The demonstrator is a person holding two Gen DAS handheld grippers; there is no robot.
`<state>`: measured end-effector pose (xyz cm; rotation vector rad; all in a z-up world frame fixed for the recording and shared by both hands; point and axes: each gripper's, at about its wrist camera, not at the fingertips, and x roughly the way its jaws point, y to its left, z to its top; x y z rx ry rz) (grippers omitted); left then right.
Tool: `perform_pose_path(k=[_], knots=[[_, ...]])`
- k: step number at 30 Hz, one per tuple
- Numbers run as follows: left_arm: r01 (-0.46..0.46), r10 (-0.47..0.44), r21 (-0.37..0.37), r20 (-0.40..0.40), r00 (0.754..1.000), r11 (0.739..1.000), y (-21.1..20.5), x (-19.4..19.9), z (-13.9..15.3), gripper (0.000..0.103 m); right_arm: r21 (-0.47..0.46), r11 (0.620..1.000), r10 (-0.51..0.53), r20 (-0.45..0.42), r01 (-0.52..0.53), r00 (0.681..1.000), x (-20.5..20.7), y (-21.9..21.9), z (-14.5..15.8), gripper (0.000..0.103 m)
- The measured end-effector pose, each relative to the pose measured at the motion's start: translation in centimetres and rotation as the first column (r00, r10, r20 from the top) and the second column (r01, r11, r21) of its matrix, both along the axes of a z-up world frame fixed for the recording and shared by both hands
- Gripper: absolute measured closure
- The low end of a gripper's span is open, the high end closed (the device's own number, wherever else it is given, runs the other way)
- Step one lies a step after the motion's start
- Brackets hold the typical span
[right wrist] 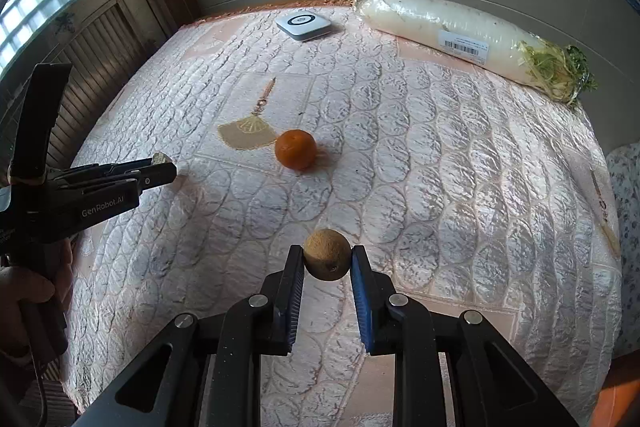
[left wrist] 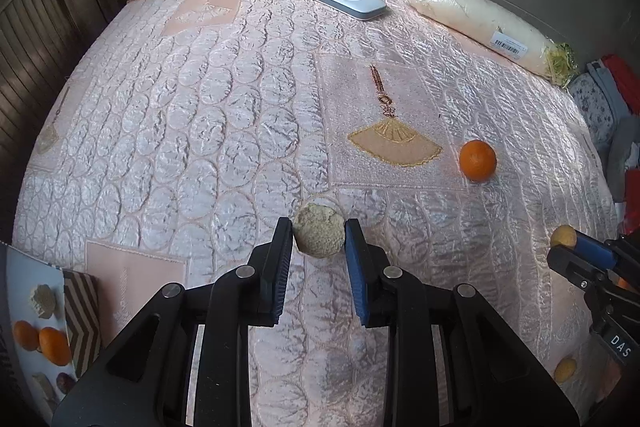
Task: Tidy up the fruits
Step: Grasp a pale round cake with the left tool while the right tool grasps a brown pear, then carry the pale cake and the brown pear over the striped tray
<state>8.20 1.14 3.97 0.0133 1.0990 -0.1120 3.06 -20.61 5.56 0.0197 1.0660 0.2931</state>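
Observation:
My left gripper (left wrist: 318, 223) is shut on a pale, rough beige lump of fruit (left wrist: 320, 237), pinched between its two pads just above the pink quilted cloth (left wrist: 200, 131). My right gripper (right wrist: 327, 250) is shut on a small round brown fruit (right wrist: 327, 259). An orange (left wrist: 477, 160) (right wrist: 295, 149) lies loose on the cloth, beyond both grippers and between them. In the right wrist view the left gripper (right wrist: 162, 167) shows at the left with the pale lump (right wrist: 160, 158) at its tip. The right gripper (left wrist: 562, 245) enters the left wrist view from the right edge.
A plastic-wrapped white radish (right wrist: 460, 35) lies along the far right edge, a flat white device (left wrist: 347, 0) at the far edge. A tray (left wrist: 24, 287) with oranges and other fruits sits at lower left beside a patterned box (left wrist: 82, 315). A small yellow fruit (left wrist: 565, 369) lies lower right.

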Motion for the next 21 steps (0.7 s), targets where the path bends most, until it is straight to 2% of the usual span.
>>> perform_pose_path(k=[11, 21], knots=[[-0.079, 0.078, 0.021, 0.04, 0.996, 0.997, 3.9, -5.2, 2.7, 0.077, 0.005, 0.992, 0.125, 0.03, -0.125, 0.992, -1.7, 6.9, 1.7, 0.081], [-0.184, 0.181, 0.034, 0.08, 0.98, 0.982, 9.3, -9.3, 4.6, 0.077, -0.003, 0.964, 0.265, 0.057, -0.265, 0.963, -3.9, 14.0, 2.7, 0.081]])
